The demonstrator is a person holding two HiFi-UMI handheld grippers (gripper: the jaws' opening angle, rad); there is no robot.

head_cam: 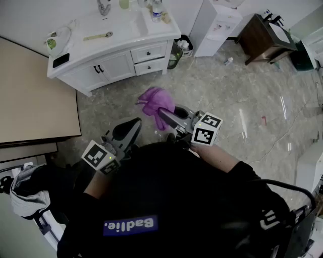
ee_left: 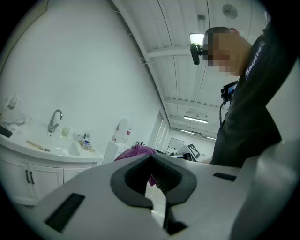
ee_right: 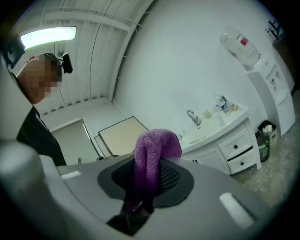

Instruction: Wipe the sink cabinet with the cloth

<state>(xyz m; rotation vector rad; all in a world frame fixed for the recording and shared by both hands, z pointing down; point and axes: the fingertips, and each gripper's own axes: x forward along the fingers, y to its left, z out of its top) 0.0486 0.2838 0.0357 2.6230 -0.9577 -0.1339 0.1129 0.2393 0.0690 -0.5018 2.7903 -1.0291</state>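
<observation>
At the far left a beige panel [head_cam: 35, 95] lies flat, with the white sink cabinet [head_cam: 116, 63] just beyond it against the far wall. On the cabinet's countertop a faucet [head_cam: 103, 7] stands over the basin, and its doors and drawers face the room.

Nearer, the left gripper [head_cam: 128, 128] is held over the marbled floor, well apart from the cabinet. In the left gripper view the left gripper [ee_left: 153, 176] has its jaws drawn almost together, with only a thin slit of light between the dark pads and nothing in them.

Just to its right the right gripper [head_cam: 164, 113] points toward the cabinet with the purple cloth [head_cam: 154, 100] bunched at its tip. In the right gripper view the right gripper [ee_right: 145, 173] has its jaws clamped on the cloth [ee_right: 154, 145], whose folded end arches up over the pads while the rest hangs down between them. The cloth is in the air, not touching the cabinet [ee_right: 229, 145].

Right of the cabinet a small waste bin [head_cam: 176, 53] stands beside it, then a white water dispenser [head_cam: 214, 22], and at the far right a dark wooden table [head_cam: 262, 38].
</observation>
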